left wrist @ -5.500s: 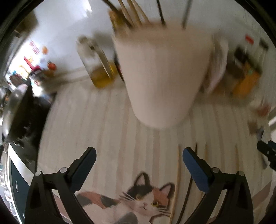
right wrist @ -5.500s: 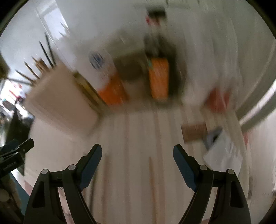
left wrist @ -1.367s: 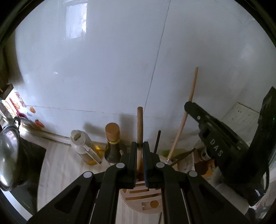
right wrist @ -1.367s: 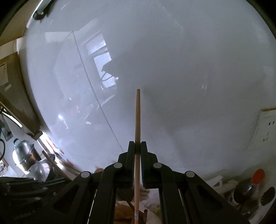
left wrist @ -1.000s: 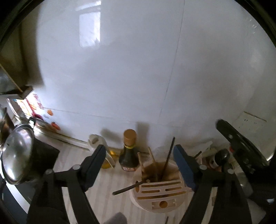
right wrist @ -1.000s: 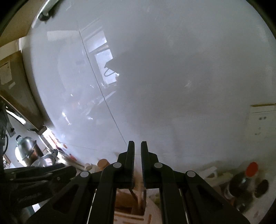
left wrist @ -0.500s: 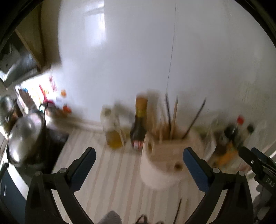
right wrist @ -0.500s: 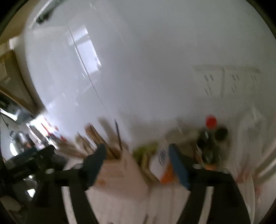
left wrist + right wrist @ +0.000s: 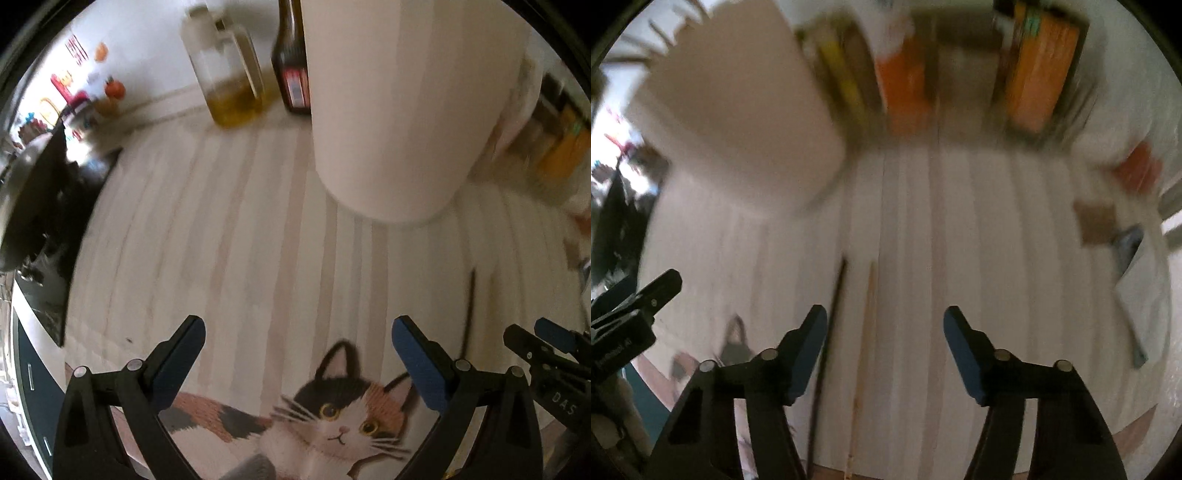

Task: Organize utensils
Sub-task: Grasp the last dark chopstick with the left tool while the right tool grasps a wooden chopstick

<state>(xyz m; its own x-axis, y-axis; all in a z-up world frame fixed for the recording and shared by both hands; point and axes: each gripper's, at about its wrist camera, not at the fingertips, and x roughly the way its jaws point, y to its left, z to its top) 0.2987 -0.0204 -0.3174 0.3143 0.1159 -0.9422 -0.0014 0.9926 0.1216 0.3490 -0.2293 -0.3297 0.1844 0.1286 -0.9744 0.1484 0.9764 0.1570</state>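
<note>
My left gripper (image 9: 297, 328) hangs open and wide over a striped mat (image 9: 229, 229) with a cat picture, nothing between its fingers. The white utensil holder (image 9: 399, 110) stands just beyond it. A dark chopstick (image 9: 469, 314) lies on the mat to its right. In the blurred right wrist view my right gripper (image 9: 884, 317) points down at the mat (image 9: 960, 240), its jaws closing. A pale wooden chopstick (image 9: 866, 332) lies between the fingers, untouched, and the dark chopstick (image 9: 831, 332) lies by the left finger. The holder (image 9: 738, 110) is at the back left.
An oil bottle (image 9: 232, 74) and a dark sauce bottle (image 9: 291, 66) stand behind the holder. A black cooktop (image 9: 37, 221) borders the mat on the left. Orange packages (image 9: 1041, 66) line the back wall. Papers (image 9: 1137, 288) lie at the right.
Both grippers have dropped from above the utensil holder down to the mat and tipped downward. The right gripper, shut a second ago, now stands open.
</note>
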